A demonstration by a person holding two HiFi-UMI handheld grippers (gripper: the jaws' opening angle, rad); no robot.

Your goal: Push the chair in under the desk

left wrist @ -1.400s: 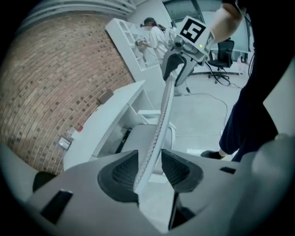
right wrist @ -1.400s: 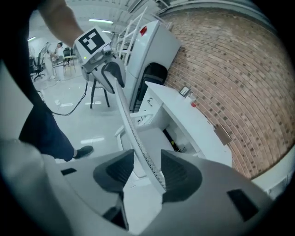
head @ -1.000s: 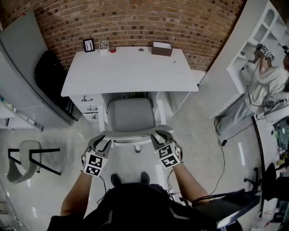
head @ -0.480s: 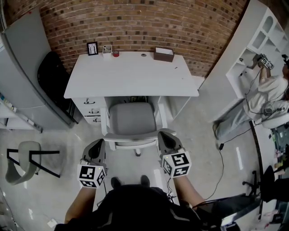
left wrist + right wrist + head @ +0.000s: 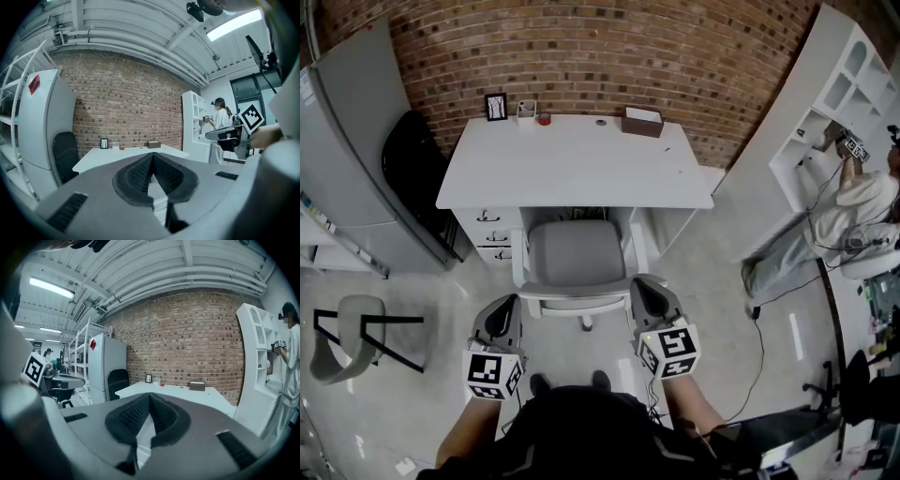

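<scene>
A chair with a grey seat and white frame stands with its seat partly under the white desk. Its backrest rail faces me. My left gripper hangs shut just left of the rail's end. My right gripper hangs shut just right of the other end. Whether either tip touches the chair I cannot tell. In the left gripper view the left gripper has its pads pressed together with nothing between them. The right gripper looks the same in the right gripper view. Both point at the desk.
On the desk's far edge stand a photo frame, a small red thing and a brown box. Drawers sit under the desk's left. A grey cabinet, a black chair and a floor chair are left. A white shelf, a person and cables are right.
Both grippers have gone from open at the chair's backrest rail to shut, and have drawn back toward me off the rail's ends. The chair stands partly under the desk as before.
</scene>
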